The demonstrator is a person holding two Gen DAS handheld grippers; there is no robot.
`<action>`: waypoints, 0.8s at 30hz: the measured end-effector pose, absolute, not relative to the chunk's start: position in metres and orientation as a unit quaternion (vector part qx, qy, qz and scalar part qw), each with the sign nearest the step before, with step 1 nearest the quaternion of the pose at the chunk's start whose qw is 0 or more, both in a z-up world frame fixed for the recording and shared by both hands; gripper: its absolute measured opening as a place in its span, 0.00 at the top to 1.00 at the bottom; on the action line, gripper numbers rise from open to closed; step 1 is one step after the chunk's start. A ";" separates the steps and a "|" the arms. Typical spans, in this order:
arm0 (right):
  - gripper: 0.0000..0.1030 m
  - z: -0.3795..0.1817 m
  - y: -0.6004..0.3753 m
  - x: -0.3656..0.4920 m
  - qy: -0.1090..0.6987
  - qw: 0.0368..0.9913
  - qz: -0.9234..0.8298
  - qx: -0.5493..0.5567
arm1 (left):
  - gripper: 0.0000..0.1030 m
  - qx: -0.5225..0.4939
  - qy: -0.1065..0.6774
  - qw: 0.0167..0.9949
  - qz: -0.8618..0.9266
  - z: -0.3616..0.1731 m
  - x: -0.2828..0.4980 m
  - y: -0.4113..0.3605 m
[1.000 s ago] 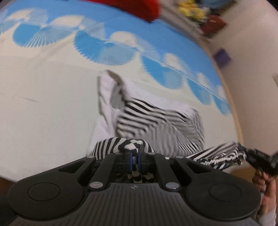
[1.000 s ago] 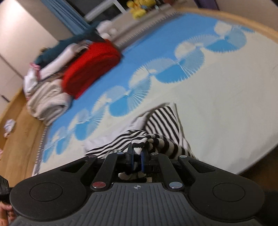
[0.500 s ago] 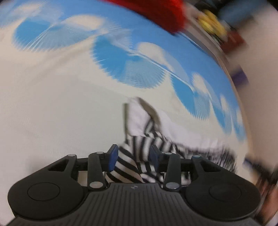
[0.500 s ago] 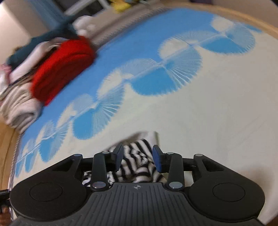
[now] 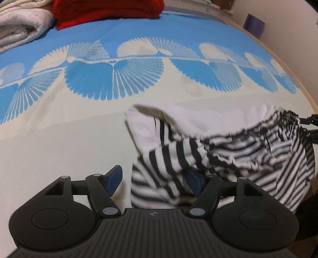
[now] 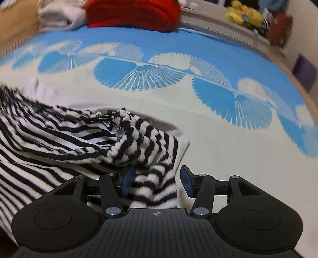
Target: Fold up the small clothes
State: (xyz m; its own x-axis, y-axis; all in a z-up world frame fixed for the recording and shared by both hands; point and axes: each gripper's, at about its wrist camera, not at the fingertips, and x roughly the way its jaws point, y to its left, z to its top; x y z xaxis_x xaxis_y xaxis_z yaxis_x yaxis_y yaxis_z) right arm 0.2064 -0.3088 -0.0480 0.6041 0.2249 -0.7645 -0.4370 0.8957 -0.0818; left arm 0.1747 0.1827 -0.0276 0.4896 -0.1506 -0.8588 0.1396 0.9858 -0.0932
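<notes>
A small black-and-white striped garment (image 5: 228,150) with a white lining lies crumpled on the cream and blue fan-patterned sheet (image 5: 59,139). My left gripper (image 5: 154,180) hovers low over the garment's left end and its jaws are opening. Striped cloth lies between them and drapes over the right pad (image 5: 193,181), while the left pad (image 5: 114,179) is bare. In the right wrist view the garment (image 6: 69,139) spreads to the left. My right gripper (image 6: 156,180) is opening too. A striped fold sits between its jaws against the left pad (image 6: 126,179), and the right pad (image 6: 185,181) stands apart.
At the back of the bed lie a folded red blanket (image 5: 107,10) and a pale folded quilt (image 5: 19,21). A yellow plush toy (image 6: 244,13) sits on the far ledge. A purple box (image 5: 255,24) stands by the wall. The wooden bed edge (image 5: 306,95) curves along the right.
Both grippers were shut on the garment's edges and held it up. They have sunk toward the bed and opened, and the garment has dropped onto the sheet.
</notes>
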 end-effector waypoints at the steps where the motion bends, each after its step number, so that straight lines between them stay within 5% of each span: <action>1: 0.49 -0.048 -0.304 0.210 0.394 0.890 0.185 -0.137 | 0.27 -0.007 0.494 0.865 -0.082 -0.028 0.180 0.181; 9: 0.51 -0.044 -0.282 0.239 0.354 0.905 0.198 -0.131 | 0.36 0.004 0.482 0.871 -0.101 -0.028 0.200 0.166; 11: 0.61 -0.043 -0.277 0.244 0.351 0.904 0.207 -0.128 | 0.59 0.000 0.484 0.867 -0.119 -0.030 0.205 0.165; 12: 0.67 -0.043 -0.276 0.246 0.354 0.902 0.215 -0.123 | 0.87 -0.002 0.487 0.864 -0.132 -0.031 0.207 0.165; 13: 0.79 -0.044 -0.275 0.249 0.361 0.899 0.219 -0.119 | 0.96 -0.003 0.487 0.862 -0.140 -0.030 0.210 0.166; 14: 0.91 -0.043 -0.275 0.252 0.369 0.896 0.221 -0.112 | 0.96 -0.005 0.476 0.868 -0.140 -0.026 0.211 0.169; 20: 0.95 0.005 -0.313 0.255 0.283 0.940 0.185 0.047 | 0.97 -0.153 0.356 0.917 -0.089 0.015 0.213 0.219; 24: 0.95 -0.017 -0.300 0.280 0.336 0.931 0.138 0.020 | 0.96 -0.055 0.442 0.895 -0.037 -0.022 0.243 0.192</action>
